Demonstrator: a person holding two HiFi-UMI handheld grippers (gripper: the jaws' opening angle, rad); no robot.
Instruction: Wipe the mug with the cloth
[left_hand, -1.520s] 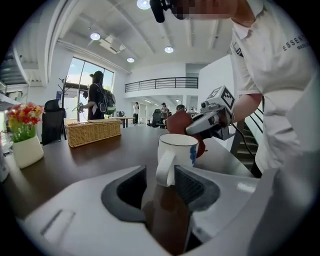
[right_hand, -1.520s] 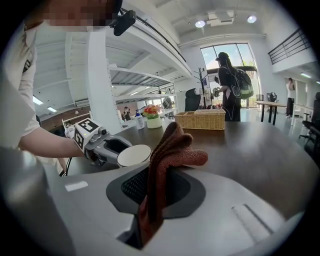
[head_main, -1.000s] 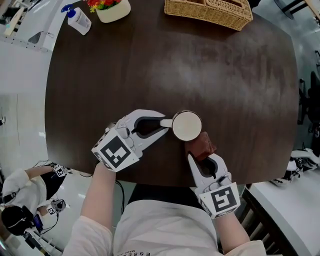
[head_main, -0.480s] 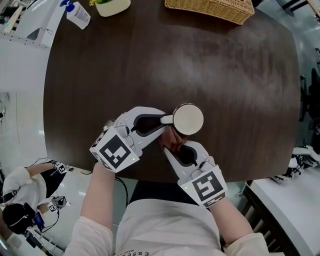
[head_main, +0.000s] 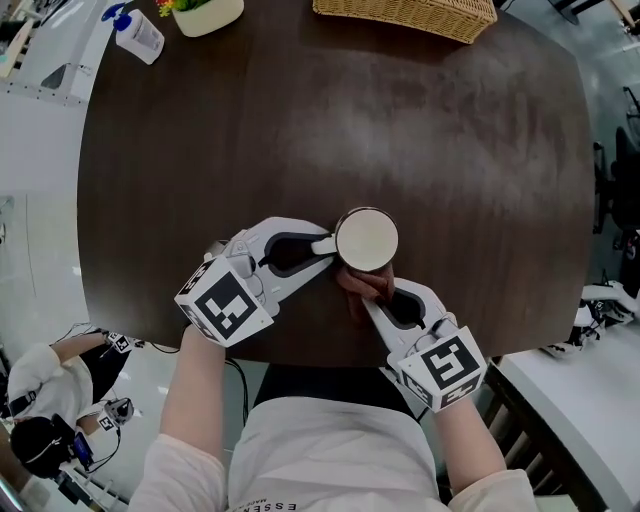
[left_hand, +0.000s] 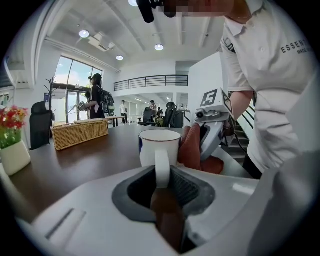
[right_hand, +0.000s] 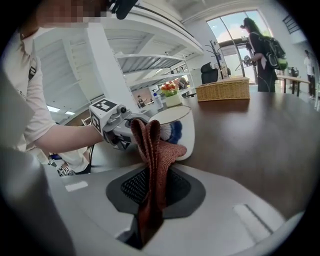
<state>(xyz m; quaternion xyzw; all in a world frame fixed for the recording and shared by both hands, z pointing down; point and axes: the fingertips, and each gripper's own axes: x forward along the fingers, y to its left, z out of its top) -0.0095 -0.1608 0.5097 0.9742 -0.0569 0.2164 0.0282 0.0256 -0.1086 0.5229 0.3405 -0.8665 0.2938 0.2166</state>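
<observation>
**Wipe under way: cloth swept across the mug's near wall**

The mug (head_main: 366, 239) stood upright on the dark table (head_main: 300, 120), close to the person's edge. It was white with a blue print on the side. Within the last second the cloth (head_main: 362, 285) went from the mug's right flank to its left, then back to centre. So the near wall got passes, and the far side was probably still undone. The left gripper (head_main: 325, 250) was clamped on the handle (left_hand: 161, 167). The right gripper (head_main: 372, 300) pinched the cloth and pressed it against the mug.

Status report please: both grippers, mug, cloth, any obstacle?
Left gripper shut on mug handle. Right gripper shut on cloth, cloth pressed against mug side. Nothing in the way.
</observation>
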